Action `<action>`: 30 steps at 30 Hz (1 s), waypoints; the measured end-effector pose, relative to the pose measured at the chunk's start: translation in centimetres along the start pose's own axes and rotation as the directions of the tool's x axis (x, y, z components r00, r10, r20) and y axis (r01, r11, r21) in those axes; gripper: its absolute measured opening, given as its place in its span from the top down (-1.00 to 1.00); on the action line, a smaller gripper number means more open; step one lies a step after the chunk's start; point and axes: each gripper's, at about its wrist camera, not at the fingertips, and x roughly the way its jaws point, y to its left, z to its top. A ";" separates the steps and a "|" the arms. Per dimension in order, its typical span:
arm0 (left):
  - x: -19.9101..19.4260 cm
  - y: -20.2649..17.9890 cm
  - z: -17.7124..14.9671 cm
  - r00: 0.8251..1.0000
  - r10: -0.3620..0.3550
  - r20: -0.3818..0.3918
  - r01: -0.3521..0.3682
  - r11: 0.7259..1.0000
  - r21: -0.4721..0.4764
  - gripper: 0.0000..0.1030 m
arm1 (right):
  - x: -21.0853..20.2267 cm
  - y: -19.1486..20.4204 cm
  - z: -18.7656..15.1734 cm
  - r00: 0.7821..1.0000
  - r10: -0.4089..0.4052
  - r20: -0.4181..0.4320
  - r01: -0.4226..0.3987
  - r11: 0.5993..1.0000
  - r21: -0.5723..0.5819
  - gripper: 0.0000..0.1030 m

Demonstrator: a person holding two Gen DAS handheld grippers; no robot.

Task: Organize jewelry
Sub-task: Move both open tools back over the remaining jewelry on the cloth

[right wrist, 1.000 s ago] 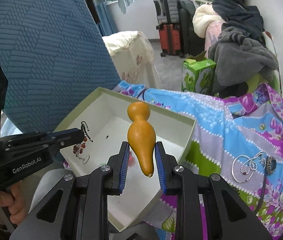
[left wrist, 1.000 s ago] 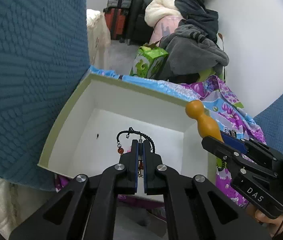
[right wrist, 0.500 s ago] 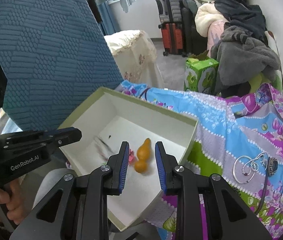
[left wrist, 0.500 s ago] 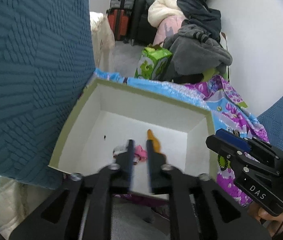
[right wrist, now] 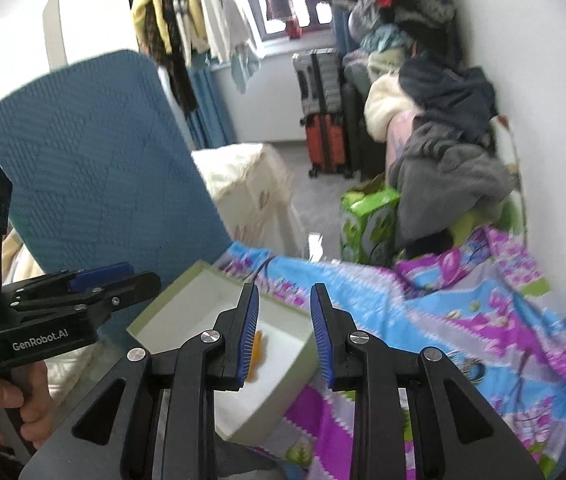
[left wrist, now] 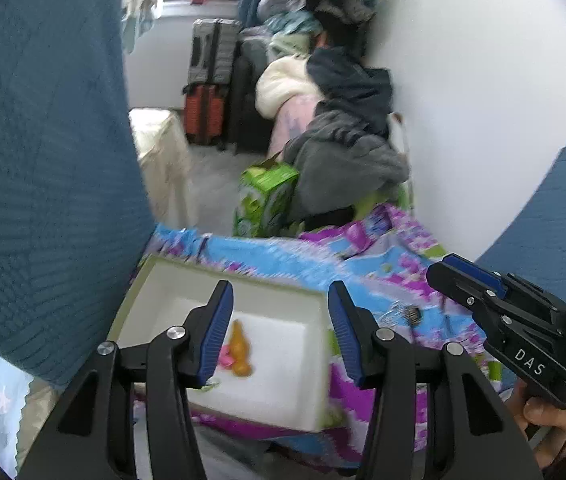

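A white box with a pale green rim [left wrist: 243, 278] [right wrist: 187, 292] lies on the flowered bedspread. An orange gourd pendant [left wrist: 239, 349] [right wrist: 257, 350] lies inside it, beside a small pink item [left wrist: 225, 359]. My left gripper [left wrist: 279, 334] is open and empty, raised above the box. My right gripper [right wrist: 284, 334] is open and empty, also above the box. Each gripper shows in the other's view, the right one [left wrist: 479, 284] and the left one [right wrist: 95, 280]. A dark piece of jewelry [left wrist: 411, 314] lies blurred on the bedspread right of the box.
A blue quilted cushion [left wrist: 43, 184] [right wrist: 95, 168] stands left of the box. A green carton [left wrist: 265, 200] [right wrist: 367, 218], a heap of clothes [left wrist: 347, 152] and suitcases [right wrist: 323, 120] are beyond the bed. A white wall [left wrist: 483, 100] is on the right.
Both grippers opened and let go: the beaded bracelet and the orange gourd dropped into the box. Both grippers then rose and pulled back from the box.
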 end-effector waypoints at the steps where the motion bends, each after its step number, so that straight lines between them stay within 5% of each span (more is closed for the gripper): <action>1: -0.4 -0.6 0.2 1.000 -0.009 0.012 0.009 1.000 0.006 0.02 | -1.0 -0.4 0.2 1.000 -0.007 0.015 0.007 1.000 0.002 0.51; 14: -0.4 -8.7 -0.4 0.995 -0.087 0.040 0.083 0.993 0.078 0.03 | -8.5 -6.4 -0.5 0.988 -0.104 0.118 0.095 0.992 0.079 0.51; 30: 5.2 -14.5 -6.8 0.981 -0.177 -0.079 0.186 0.974 0.127 0.03 | -9.6 -13.2 -9.4 0.976 -0.203 0.077 0.187 0.966 0.178 0.51</action>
